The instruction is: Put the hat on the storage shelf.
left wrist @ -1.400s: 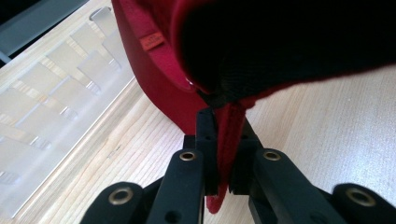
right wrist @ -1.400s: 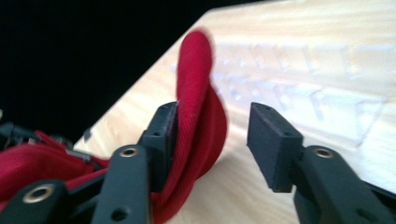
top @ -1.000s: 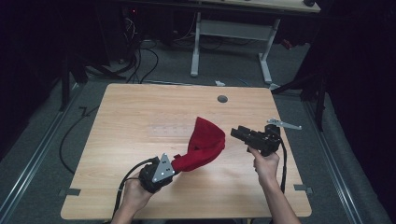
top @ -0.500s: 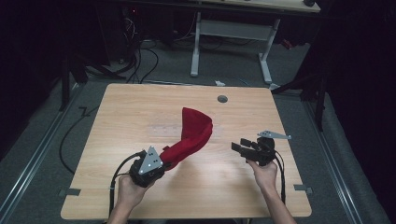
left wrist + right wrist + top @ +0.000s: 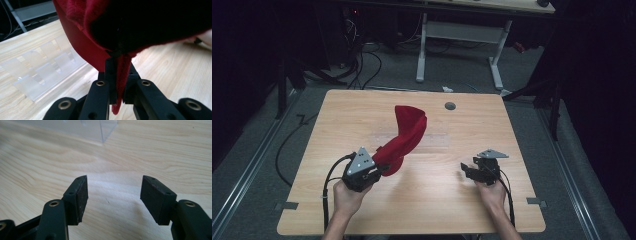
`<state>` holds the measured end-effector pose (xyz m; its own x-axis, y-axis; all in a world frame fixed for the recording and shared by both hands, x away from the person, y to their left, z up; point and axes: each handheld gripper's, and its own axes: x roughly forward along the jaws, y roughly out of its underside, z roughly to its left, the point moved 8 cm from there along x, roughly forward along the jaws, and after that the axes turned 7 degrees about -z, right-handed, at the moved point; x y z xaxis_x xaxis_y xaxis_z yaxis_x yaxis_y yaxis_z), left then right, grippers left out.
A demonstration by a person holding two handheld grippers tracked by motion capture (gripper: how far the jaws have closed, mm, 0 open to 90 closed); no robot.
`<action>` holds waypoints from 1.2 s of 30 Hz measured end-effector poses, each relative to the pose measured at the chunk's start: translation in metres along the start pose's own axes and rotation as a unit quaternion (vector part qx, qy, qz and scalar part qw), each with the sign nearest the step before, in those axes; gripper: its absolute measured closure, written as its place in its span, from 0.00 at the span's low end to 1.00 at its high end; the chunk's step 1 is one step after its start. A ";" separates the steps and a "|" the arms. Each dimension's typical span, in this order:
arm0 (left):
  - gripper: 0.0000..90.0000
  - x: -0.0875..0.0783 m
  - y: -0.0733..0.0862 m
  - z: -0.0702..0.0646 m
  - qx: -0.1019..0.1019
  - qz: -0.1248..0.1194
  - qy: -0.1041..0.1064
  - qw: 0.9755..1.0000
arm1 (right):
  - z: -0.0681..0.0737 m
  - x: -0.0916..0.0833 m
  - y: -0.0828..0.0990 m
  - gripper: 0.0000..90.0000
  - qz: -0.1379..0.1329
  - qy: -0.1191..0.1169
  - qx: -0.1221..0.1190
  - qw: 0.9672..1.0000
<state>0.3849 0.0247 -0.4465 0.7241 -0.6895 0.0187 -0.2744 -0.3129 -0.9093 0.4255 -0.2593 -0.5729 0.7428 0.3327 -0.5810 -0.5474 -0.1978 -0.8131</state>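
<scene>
A: Item one, please.

B: Cloth (image 5: 406, 136), deep red, soft knit with a fuzzy nap. I have it pinched at its near end; from there it rises in a curved band over the middle of the tabletop (image 5: 512, 135), its upper end folded over into a rounded lip. In the left gripper view a thin hem of it hangs down between the jaws, and the bulk sits above them, dark in its fold.

A: Left gripper?

B: Left gripper (image 5: 379, 169), jaws clamped tight on that hem, near the front left of the tabletop.

A: Right gripper?

B: Right gripper (image 5: 467, 170), jaws spread wide with nothing between them; they have just been opening further. It sits low over bare wood at the front right, well apart from the cloth.

A: Anything else?

B: A clear plastic holder (image 5: 45, 67) lying flat on the tabletop beneath the cloth, and a small grey disc (image 5: 450, 106) set into the far side.
</scene>
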 end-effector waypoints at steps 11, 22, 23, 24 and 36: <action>0.95 0.007 -0.031 0.017 -0.021 -0.053 -0.026 0.998 | -0.009 0.003 0.010 0.43 0.015 0.028 -0.024 0.999; 0.95 0.019 -0.056 0.036 -0.046 -0.084 -0.043 0.994 | -0.013 0.005 0.012 0.44 0.007 0.029 -0.015 0.999; 0.95 0.022 -0.062 0.040 -0.052 -0.090 -0.048 0.993 | -0.012 0.005 0.012 0.44 0.007 0.029 -0.015 0.999; 0.95 0.024 -0.064 0.042 -0.052 -0.094 -0.052 0.993 | -0.012 0.005 0.012 0.44 0.007 0.029 -0.014 0.999; 0.95 0.037 -0.078 0.060 -0.028 -0.107 -0.081 0.991 | -0.012 0.005 0.012 0.43 0.007 0.028 -0.014 0.999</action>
<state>0.4709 0.0627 -0.3992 0.8607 -0.4902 0.1372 -0.1345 -0.4789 -0.8675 0.4272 -0.2713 -0.5857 0.7559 0.2777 -0.5929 -0.5473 -0.2290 -0.8050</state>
